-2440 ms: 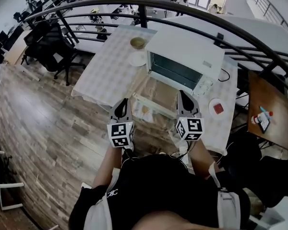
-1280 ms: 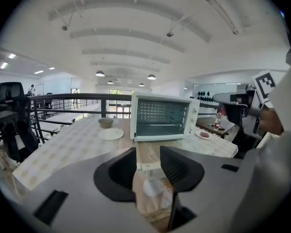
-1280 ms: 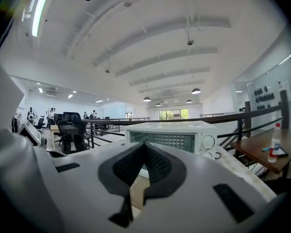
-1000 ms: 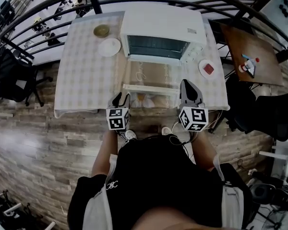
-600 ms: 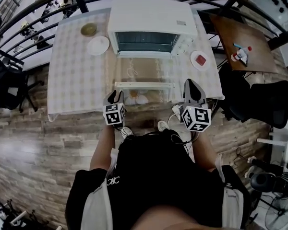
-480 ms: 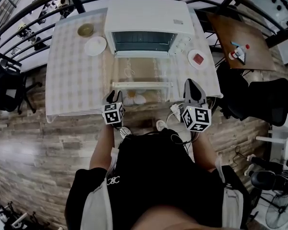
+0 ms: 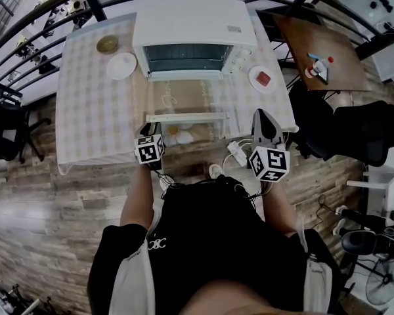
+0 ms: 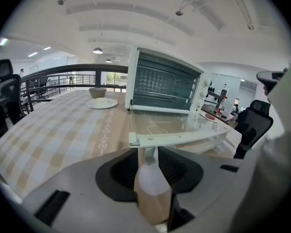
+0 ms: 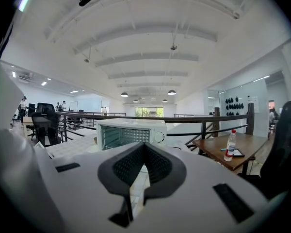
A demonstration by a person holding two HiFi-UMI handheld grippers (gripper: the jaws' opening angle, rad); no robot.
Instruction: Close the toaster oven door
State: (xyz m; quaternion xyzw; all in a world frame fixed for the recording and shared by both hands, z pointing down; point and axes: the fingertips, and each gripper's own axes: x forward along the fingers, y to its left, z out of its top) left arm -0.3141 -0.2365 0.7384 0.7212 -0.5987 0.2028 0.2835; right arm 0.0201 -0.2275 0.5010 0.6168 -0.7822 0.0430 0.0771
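A white toaster oven (image 7: 194,31) stands at the back of the checked table (image 7: 92,123), with its glass door (image 7: 187,100) folded down flat. The door's white handle bar (image 7: 187,117) faces me. My left gripper (image 7: 147,130) is at the left end of that bar, low by the table's front edge. In the left gripper view the door (image 8: 179,127) lies just above and beyond the left gripper (image 8: 152,152), whose jaws stand apart and press on nothing. My right gripper (image 7: 264,120) hovers off the table's right front corner, shut and empty. The right gripper (image 9: 144,155) points at the oven (image 9: 131,132).
Left of the oven are a white plate (image 7: 121,65) and a small bowl (image 7: 107,44); on its right is a plate with a red item (image 7: 261,79). A white power strip (image 7: 238,153) lies below the table edge. A brown side table (image 7: 318,64) and black chairs (image 7: 354,133) stand to the right.
My left gripper has moved forward to the left end of the door's handle bar. The right gripper has hardly moved. The door has stayed down flat.
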